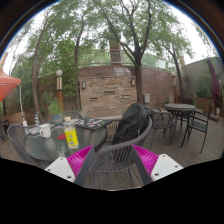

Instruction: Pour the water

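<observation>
Round glass-topped counter (40,145) at ten o'clock from the claw (112,158). On it: yellow bottle (71,135) near its three o'clock edge, white cup (45,130) toward centre. Other small items indistinct.

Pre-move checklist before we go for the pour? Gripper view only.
1. Gripper free: ok. The fingers are open and nothing is clamped.
2. Yellow bottle located: ok. It stands upright on the glass table, ahead of the fingers and to the left.
3. Receiving vessel: cannot tell. A white item stands beside the bottle, but it's unclear whether it is a cup.
4. Approach path: not ok. The black chair sits just ahead, its back framed between the fingers.
5. Alignment: not ok. The bottle is off to the left, not between the fingers.
6. Bottle cap and water level: cannot tell.
</observation>
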A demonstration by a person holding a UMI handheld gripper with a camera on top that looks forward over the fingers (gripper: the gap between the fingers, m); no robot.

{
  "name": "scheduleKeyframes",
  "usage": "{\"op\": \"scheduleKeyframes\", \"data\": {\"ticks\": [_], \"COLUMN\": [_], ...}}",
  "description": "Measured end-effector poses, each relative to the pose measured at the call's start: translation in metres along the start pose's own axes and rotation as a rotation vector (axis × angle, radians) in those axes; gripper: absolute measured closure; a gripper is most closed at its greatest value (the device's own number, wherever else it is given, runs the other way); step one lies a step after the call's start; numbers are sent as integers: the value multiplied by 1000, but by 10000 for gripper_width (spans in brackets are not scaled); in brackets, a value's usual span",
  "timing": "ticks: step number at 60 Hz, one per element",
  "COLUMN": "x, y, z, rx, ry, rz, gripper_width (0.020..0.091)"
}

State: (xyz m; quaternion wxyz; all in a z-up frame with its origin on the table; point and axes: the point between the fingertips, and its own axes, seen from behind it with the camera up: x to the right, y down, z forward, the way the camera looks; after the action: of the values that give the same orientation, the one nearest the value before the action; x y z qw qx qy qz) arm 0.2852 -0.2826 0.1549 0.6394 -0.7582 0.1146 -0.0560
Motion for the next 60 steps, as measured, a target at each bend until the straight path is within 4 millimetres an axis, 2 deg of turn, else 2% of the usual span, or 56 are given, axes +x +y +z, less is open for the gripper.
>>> {"op": "scheduleKeyframes", "data": {"ticks": [2,3,4,5,6,9,10,11,12,14,15,16,19,20,21,23,24,31,38,52,55,57,58,60], "x": [-2,-13,-4,-5,-11,-14,-18,-27,-25,-42,-40,-53,-70,-66,-76,-74,-85,-130,-163,-192,-195,-191,-189,-190], "y": [1,8,2,3,7,9,10,15,10,16,11,16,18,14,19,14,20,26,33,35,40,42,43,44], "z": [3,-8,4,5,18,21,24,19,32,32,44,41,60,76,76,100,101,159,207,260,267,270,272,269], "rx": [-8,-7,-9,-9,-10,3,7,14,18,32,37,44,59,63,70,77,80,94,96,87,64,47,47,59], "ry": [-3,1,-4,-8,-16,-34,-40,-45,-55,-71,-85,-94,-119,-129,-134,-153,-159,-199,-176,-131,-134,-118,-111,-102], "rz": [-4,-5,0,3,0,18,23,26,29,27,24,18,0,-6,-14,-28,-36,-76,-133,-120,-125,-147,-158,-163], "gripper_width": [281,280,281,281,280,280,280,280,280,279,278,279,280,280,280,282,281,281,308,312,372,493,600,607]}}
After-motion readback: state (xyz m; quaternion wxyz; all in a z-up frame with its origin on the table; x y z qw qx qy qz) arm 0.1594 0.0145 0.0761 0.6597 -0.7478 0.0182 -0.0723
